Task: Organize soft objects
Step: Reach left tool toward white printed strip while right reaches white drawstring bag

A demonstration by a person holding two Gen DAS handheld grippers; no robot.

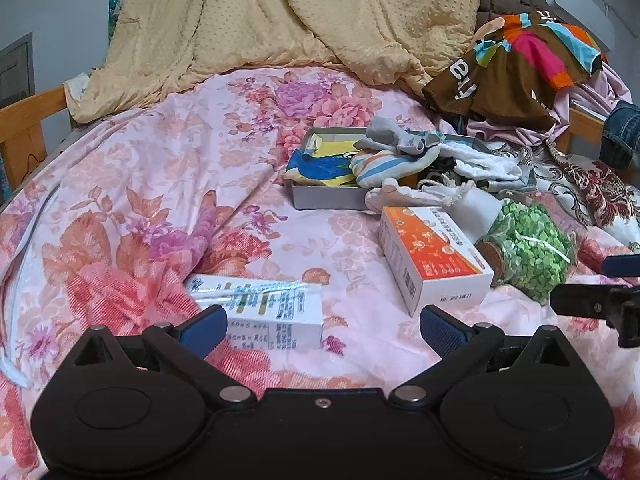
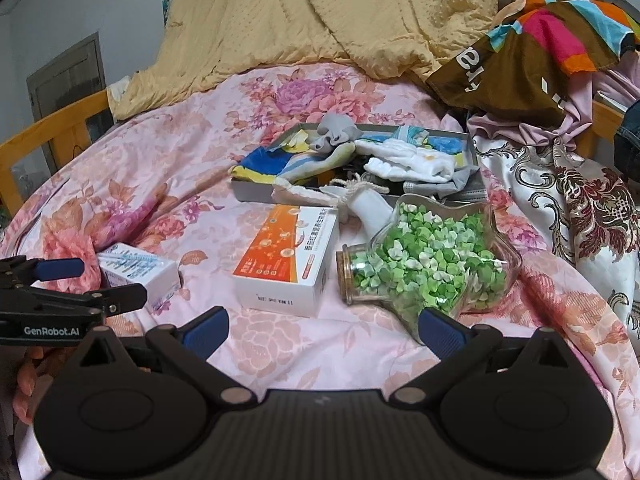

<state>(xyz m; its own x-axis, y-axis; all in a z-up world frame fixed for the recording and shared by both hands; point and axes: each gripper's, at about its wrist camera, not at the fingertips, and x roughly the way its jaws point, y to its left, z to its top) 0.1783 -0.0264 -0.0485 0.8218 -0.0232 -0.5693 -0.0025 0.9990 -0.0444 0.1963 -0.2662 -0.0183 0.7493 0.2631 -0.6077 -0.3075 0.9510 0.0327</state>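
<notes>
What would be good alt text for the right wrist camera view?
The open right gripper hovers over a floral bedspread, facing a grey tray heaped with soft fabric items. Nearer lie an orange-and-white box and a tipped jar of green paper stars. The left gripper enters at left.

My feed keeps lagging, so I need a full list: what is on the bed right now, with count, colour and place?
Shallow grey tray: one, mid-bed, heaped with socks and cloths.
Grey sock: one, on top of the heap.
White folded cloth: one, tray's right part.
Orange-and-white carton: one, in front of the tray.
Blue-and-white carton: one, nearest the left gripper.
Star-shaped glass jar of green paper stars: one, lying on its side, right of the orange carton.
Yellow quilt: one, behind.
Left gripper: open, holding nothing.
Right gripper: open, holding nothing.
</notes>
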